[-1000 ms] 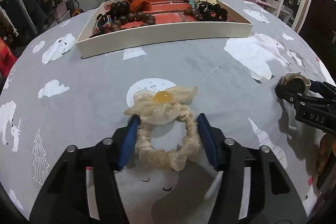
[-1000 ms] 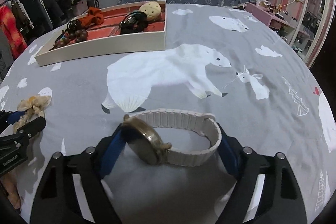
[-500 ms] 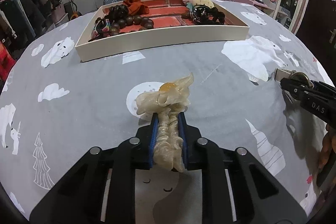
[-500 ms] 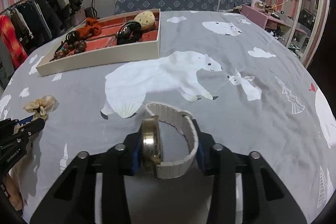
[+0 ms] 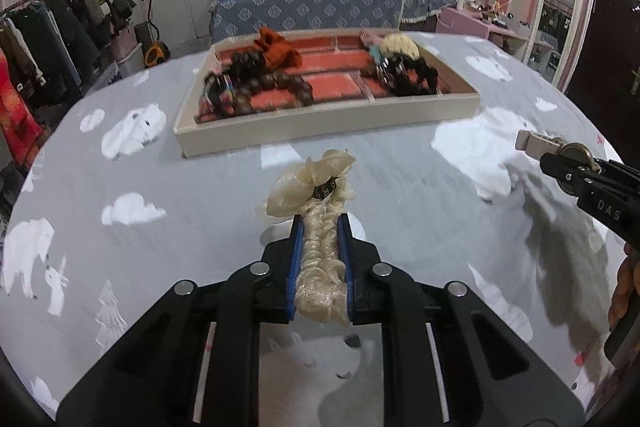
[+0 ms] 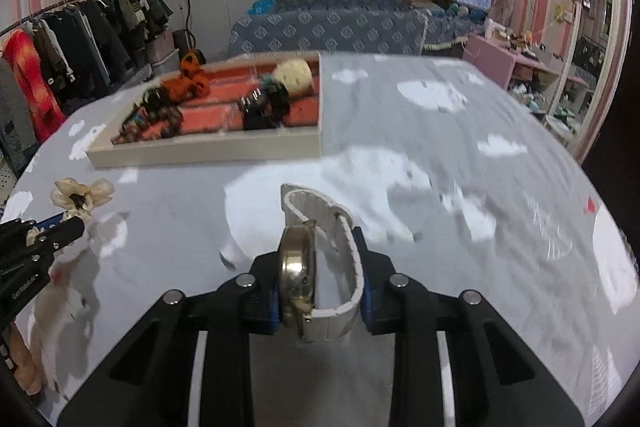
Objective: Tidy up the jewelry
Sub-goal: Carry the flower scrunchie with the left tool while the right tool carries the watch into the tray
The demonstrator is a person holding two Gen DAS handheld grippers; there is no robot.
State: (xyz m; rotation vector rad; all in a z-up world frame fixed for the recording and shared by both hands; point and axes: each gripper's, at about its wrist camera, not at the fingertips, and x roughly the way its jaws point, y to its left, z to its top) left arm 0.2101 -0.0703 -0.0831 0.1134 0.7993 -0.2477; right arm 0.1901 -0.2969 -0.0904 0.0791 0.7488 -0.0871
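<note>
My left gripper (image 5: 320, 227) is shut on a cream flower scrunchie (image 5: 320, 255) and holds it lifted above the grey table. My right gripper (image 6: 320, 247) is shut on a wristwatch (image 6: 316, 259) with a gold case and white band, also lifted. The cream tray (image 5: 332, 123) with red compartments lies beyond, holding wooden beads (image 5: 260, 87), an orange scrunchie (image 5: 278, 51) and black hair ties (image 5: 408, 75). The right gripper with the watch shows at the right of the left wrist view (image 5: 568, 163); the left gripper with the scrunchie shows at the left of the right wrist view (image 6: 76, 203).
The table wears a grey cloth (image 5: 200, 187) with polar bears and clouds. A clothes rack (image 6: 80, 43) stands to the left, a bed (image 6: 328, 27) behind the table, a pink side table (image 6: 504, 59) to the right.
Both grippers closed on their items, the scrunchie and the watch, and lifted them off the cloth toward the tray.
</note>
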